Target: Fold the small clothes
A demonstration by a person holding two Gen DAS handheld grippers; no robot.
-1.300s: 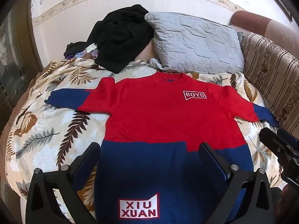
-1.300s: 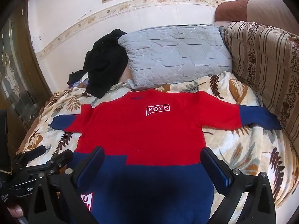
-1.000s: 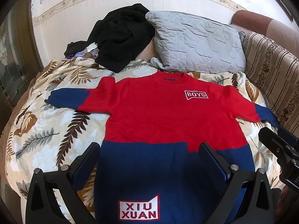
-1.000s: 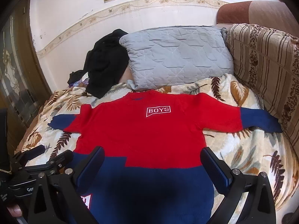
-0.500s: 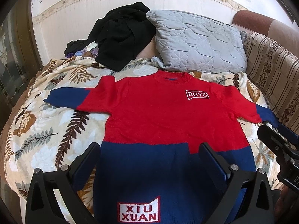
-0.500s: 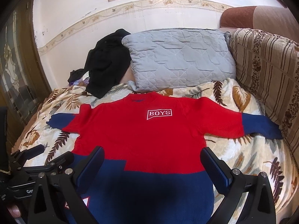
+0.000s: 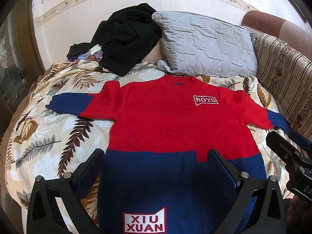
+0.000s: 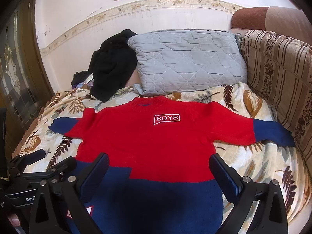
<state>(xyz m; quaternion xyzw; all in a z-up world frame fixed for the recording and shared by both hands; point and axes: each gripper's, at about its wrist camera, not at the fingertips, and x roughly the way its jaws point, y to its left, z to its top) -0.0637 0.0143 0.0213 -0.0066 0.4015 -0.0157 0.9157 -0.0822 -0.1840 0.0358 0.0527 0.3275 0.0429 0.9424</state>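
Red and blue sweater (image 7: 175, 128) lies flat, face up, on leafy blanket (image 7: 48, 136), arms spread out. White words "BOYS" (image 7: 205, 100) on chest, "XIU XUAN" (image 7: 144, 222) near bottom edge. Left gripper (image 7: 156, 167) wide open over blue part, holds nothing. Right gripper (image 8: 159, 172) wide open too, empty. Grey pillow (image 8: 187, 60) and black clothes (image 8: 111, 64) behind collar.

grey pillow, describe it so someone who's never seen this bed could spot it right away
At the head of the bed, against the white wall, the grey pillow leans just beyond the collar of the red and blue sweater. A heap of black clothes lies to its left. It alone is pale grey, quilted in a stitched geometric pattern.
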